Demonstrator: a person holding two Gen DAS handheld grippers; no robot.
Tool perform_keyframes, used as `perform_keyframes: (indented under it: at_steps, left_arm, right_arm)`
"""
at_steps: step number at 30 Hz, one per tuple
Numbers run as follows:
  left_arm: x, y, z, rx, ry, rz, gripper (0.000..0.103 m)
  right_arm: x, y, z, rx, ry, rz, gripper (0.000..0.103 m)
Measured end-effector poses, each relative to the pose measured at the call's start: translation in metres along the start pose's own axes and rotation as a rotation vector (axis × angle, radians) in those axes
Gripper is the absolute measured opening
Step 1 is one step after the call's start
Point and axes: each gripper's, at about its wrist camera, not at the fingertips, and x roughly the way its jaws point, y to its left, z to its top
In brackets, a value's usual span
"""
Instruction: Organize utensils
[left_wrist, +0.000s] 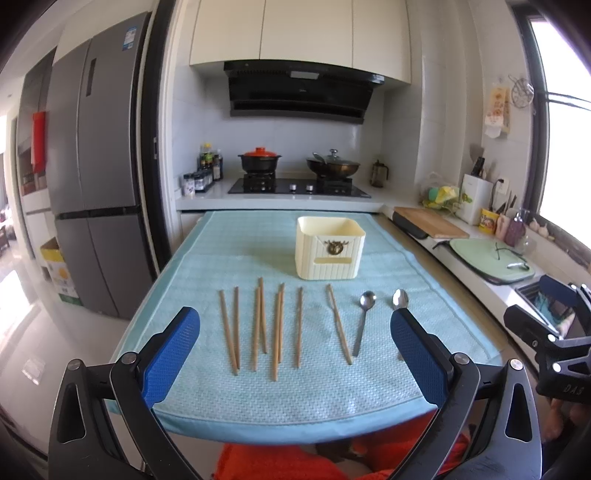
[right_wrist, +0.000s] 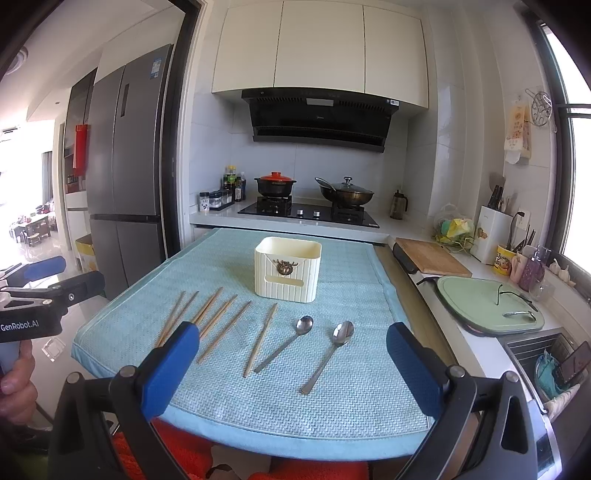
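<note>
A table covered by a light blue mat (left_wrist: 317, 387) fills the middle of both views; its near edge is cut across by the gripper frames, and its legs cannot be seen. Beyond it stand the fridge (left_wrist: 99, 177) and the stove counter (right_wrist: 306, 218), bent by the lens.

On the far part of the mat sits a cream holder box (left_wrist: 330, 246), open at the top; its inside is mostly hidden by the front wall, so what it contains cannot be told. Nearer lie the wooden chopsticks (left_wrist: 258, 325) in a loose row, some overlapping so an exact count is hard. In the right wrist view the leftmost sticks run behind a blue finger. To their right lie two metal spoons: the first spoon (left_wrist: 364, 321) in full view, the second spoon (right_wrist: 328, 354) clear in the right view, but in the left view mostly hidden behind a finger.

The left gripper (left_wrist: 295, 339) hovers over the near edge, jaws spread wide, nothing between them. The right gripper (right_wrist: 291, 354) hovers likewise, jaws wide and empty. A hand (right_wrist: 16, 373) at the right view's left edge grips the other tool's handle, half cut off.
</note>
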Motion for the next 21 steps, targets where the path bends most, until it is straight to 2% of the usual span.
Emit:
perform_keyframes:
  at_steps: [21]
  left_arm:
    - [0.006,-0.0013,-0.0003,0.006,0.023,-0.015,0.103]
  right_arm:
    - [0.0007,-0.0015,0.0018,0.017,0.002,0.009,0.103]
